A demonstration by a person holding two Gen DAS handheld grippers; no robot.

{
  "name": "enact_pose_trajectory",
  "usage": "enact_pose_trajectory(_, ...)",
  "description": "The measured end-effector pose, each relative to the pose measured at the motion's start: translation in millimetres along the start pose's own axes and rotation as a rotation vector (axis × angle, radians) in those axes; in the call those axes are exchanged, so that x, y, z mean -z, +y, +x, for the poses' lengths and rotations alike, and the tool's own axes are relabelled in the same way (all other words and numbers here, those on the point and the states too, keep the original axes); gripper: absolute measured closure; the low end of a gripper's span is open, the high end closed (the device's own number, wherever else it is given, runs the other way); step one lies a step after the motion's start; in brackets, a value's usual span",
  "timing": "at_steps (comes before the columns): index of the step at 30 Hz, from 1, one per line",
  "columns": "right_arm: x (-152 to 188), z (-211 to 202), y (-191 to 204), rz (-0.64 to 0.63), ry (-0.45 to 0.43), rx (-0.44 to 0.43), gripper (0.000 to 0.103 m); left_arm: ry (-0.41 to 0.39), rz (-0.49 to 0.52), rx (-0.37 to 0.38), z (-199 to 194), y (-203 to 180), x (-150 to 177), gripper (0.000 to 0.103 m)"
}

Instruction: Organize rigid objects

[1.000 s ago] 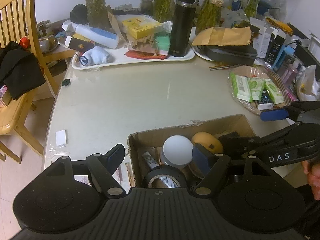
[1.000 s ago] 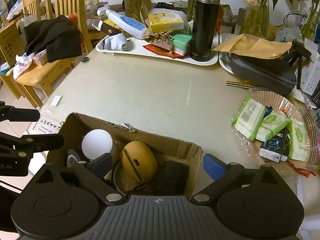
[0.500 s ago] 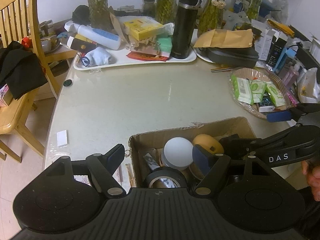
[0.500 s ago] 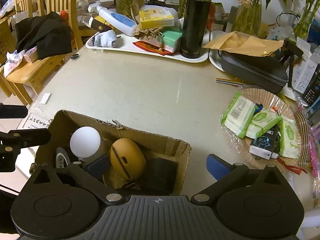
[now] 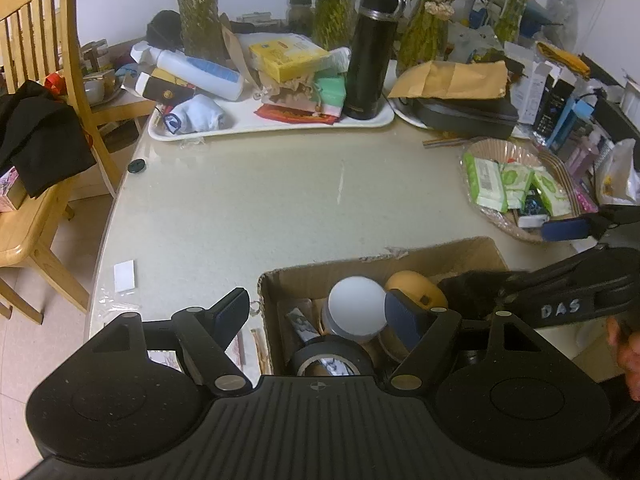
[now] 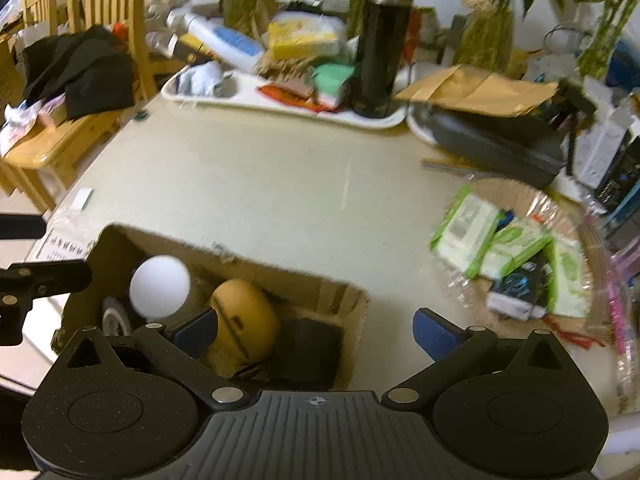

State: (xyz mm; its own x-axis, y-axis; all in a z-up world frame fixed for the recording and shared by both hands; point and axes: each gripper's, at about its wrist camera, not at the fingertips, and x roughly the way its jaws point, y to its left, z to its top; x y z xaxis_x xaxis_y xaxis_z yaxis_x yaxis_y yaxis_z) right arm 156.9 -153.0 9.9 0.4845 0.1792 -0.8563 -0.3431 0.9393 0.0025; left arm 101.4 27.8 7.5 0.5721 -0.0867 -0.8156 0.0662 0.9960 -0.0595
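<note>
Over the cardboard box (image 5: pixel 460 256): L gripper (image 5: pixel 320 312) open astride its left wall; R gripper (image 6: pixel 316 328) open wide, empty, astride right wall.

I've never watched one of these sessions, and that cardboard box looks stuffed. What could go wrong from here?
Three things, I'd guess:
1. The cardboard box is crowded: white ball, yellow mouse and black tape roll touch, so lifting one may drag another.
2. The left hand-held gripper and right hand-held gripper, both open and empty, hover over that box and could collide.
3. The box's far rim is torn, so a finger might snag it.
</note>
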Motion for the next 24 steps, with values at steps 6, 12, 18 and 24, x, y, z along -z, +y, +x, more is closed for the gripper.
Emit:
enact_pose_trajectory(6,-8,-23,-31,0.088,-0.113,0.056,0.0,-0.072,-0.027,-0.043,-11,6,-6,0.029)
enact_pose_trajectory(12,-13,-38,-67,0.195,-0.178,0.068,0.0,-0.124,-0.082,-0.062,-22,17,-15,0.029)
enact_pose_trajectory(18,-11,-46,-88,0.277,-0.206,0.068,0.0,-0.155,-0.121,-0.071,-26,27,-20,0.029)
enact_pose_trajectory(24,-10,-45,-81,0.262,-0.197,0.05,0.0,-0.161,-0.126,-0.07,-27,27,-20,0.028)
